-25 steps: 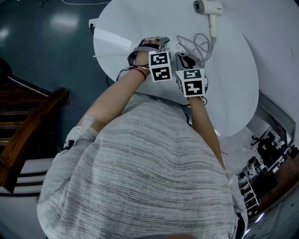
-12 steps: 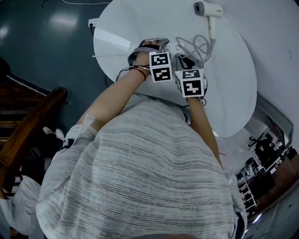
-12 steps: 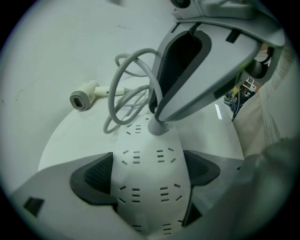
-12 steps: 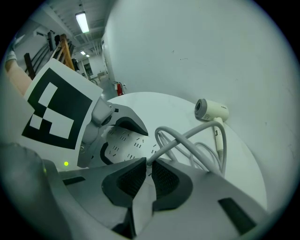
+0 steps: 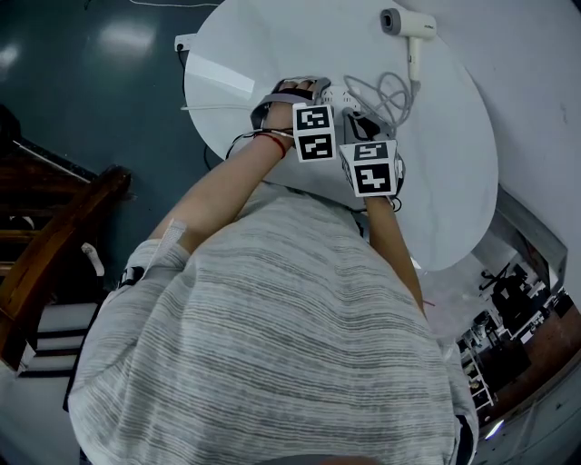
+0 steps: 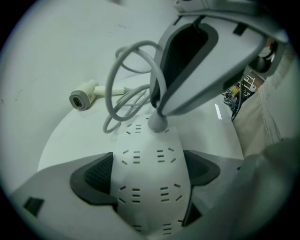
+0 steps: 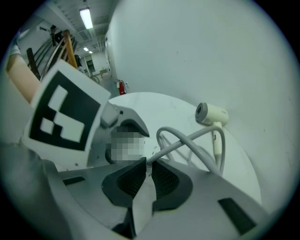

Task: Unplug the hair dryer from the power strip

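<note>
A white power strip (image 6: 147,187) lies on the round white table (image 5: 272,45). My left gripper (image 6: 147,171) is shut on it, one dark pad on each side. The hair dryer's plug (image 6: 158,123) sits in the strip's far end, and my right gripper (image 7: 149,171) is shut on the plug from above. The grey cord (image 7: 187,138) runs out from between its pads and loops in a loose coil (image 5: 386,91). The cream hair dryer (image 5: 406,23) lies at the far edge of the table. In the head view both grippers (image 5: 320,91) (image 5: 356,113) stand side by side, and the strip is mostly hidden under them.
The table's front edge (image 5: 300,186) lies just below my hands. A second white strip or box (image 5: 182,43) sits at the table's left rim. Dark floor and wooden furniture (image 5: 64,236) lie to the left, and a white wall stands to the right.
Both grippers keep their hold in the same place. Only the head view has shifted a little.
</note>
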Tool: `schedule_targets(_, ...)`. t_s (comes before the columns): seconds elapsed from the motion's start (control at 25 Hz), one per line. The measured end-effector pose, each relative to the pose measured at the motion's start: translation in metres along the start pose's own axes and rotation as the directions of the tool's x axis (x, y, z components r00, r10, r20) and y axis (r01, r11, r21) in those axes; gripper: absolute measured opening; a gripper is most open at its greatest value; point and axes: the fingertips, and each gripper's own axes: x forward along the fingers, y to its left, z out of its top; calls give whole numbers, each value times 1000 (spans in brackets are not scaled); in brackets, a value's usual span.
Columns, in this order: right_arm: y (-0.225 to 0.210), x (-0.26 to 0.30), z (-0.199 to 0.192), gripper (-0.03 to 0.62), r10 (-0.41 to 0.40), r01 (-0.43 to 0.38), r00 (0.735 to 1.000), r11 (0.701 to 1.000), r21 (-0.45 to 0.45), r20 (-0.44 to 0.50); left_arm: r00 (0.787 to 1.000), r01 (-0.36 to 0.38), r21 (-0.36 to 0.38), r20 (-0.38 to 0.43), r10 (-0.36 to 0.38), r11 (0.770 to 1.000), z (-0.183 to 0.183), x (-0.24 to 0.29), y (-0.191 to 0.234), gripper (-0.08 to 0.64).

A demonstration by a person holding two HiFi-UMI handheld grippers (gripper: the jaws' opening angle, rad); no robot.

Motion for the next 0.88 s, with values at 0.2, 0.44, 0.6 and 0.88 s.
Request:
schedule_targets(0.2,-15,-46,59,52,-24,31,989,999,-42,149,1000,-3,0,-2,3,1000,-1,0,1,460)
schedule_targets(0.44,-30,-63,51,52,-30,25,983,999,28,183,1000,-1,1,-3,1,1000,0,2,1,460)
schedule_targets(0.6,-29,-68,33,54,-24,11,983,997,72,182,1000,0,3,-2,0,1000,-1,3,1,460)
schedule_targets(0.88,-25,-77,2,54,-23,0,984,992,129,179,1000,-5,6,2,5,1000,-4,1,2,460)
